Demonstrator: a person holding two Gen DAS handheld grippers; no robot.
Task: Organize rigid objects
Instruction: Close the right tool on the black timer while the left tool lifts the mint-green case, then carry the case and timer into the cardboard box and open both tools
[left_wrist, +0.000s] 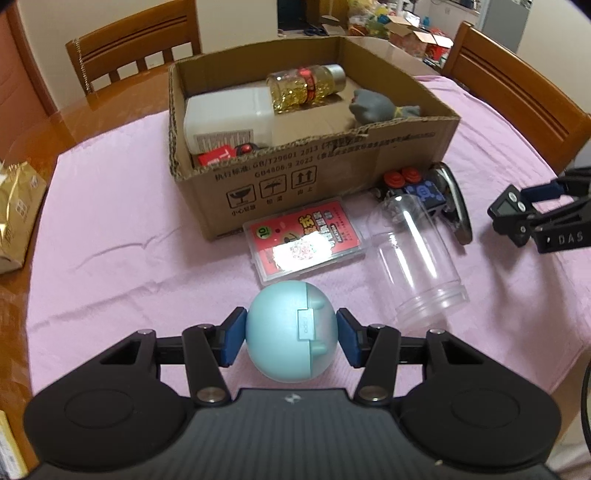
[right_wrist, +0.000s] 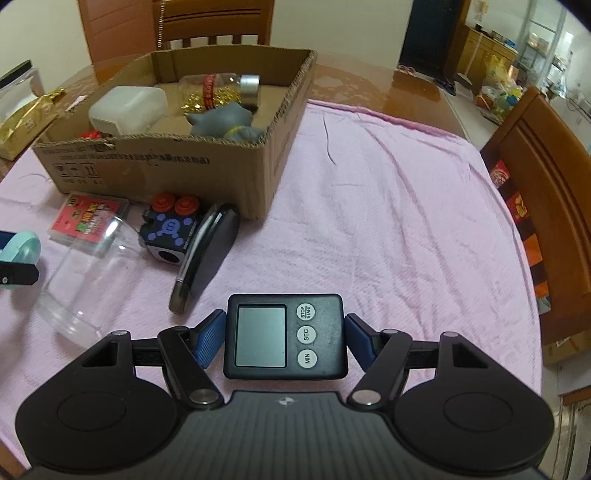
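My left gripper (left_wrist: 291, 341) is shut on a light blue egg-shaped case (left_wrist: 284, 328), held over the pink cloth in front of the cardboard box (left_wrist: 314, 173). My right gripper (right_wrist: 285, 338) is shut on a black digital timer (right_wrist: 286, 336); it also shows in the left wrist view (left_wrist: 517, 218) at the right. On the cloth lie a red card case (left_wrist: 304, 243), a clear plastic jar (left_wrist: 417, 258) on its side, a blue-black cube toy (left_wrist: 413, 188) and a dark curved case (left_wrist: 456, 201). The box holds a white container (left_wrist: 229, 114), a gold-filled bottle (left_wrist: 306, 86) and a grey figurine (left_wrist: 380, 105).
Wooden chairs stand behind the table (left_wrist: 133, 48) and at the right (left_wrist: 517, 92). A gold packet (left_wrist: 18, 210) lies at the left table edge. The pink cloth (right_wrist: 406, 221) right of the box is bare. A room with clutter lies beyond.
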